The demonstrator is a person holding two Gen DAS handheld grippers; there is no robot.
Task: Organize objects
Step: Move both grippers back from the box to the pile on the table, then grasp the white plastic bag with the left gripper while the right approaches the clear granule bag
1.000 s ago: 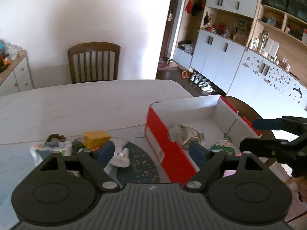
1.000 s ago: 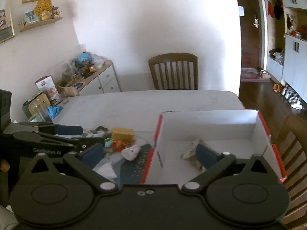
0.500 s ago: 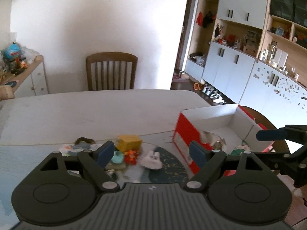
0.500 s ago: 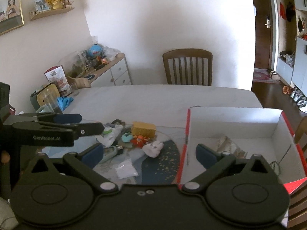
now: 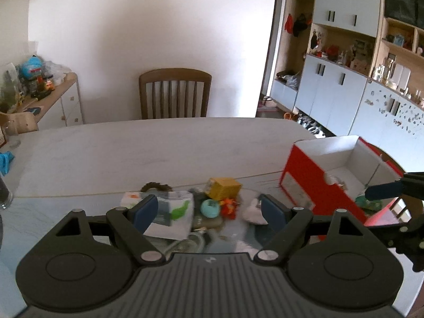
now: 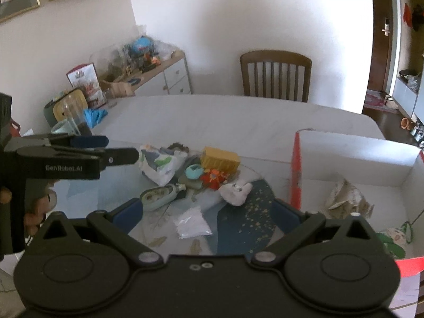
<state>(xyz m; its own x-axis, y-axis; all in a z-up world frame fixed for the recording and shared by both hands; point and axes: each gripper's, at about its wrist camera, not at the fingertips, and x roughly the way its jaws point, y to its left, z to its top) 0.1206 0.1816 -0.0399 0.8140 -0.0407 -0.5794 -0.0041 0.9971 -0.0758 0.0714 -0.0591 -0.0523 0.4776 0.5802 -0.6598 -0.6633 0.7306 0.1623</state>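
Observation:
A pile of small objects lies on the table: a yellow box (image 6: 220,159), a teal round piece (image 6: 194,171), an orange toy (image 6: 213,177), a white plush (image 6: 235,192), a printed white packet (image 6: 159,164), a pale green case (image 6: 159,197) and a clear little bag (image 6: 192,222). To their right stands an open red and white box (image 6: 355,156) holding crumpled paper (image 6: 344,196) and a green item (image 6: 392,241). My left gripper (image 5: 209,212) hangs open over the pile, and my right gripper (image 6: 209,213) is open near the bag. Neither holds anything.
A wooden chair (image 5: 175,92) stands at the table's far side. A cluttered sideboard (image 6: 159,74) lines the left wall, with a jar and blue cloth (image 6: 95,114) on the table's left end. Cabinets (image 5: 344,92) fill the right wall. A hand (image 6: 34,212) holds the left gripper.
Both grippers have swung left, away from the box and toward the pile, and sunk a little. The pile now sits in the middle of both views, with the box off to the right.

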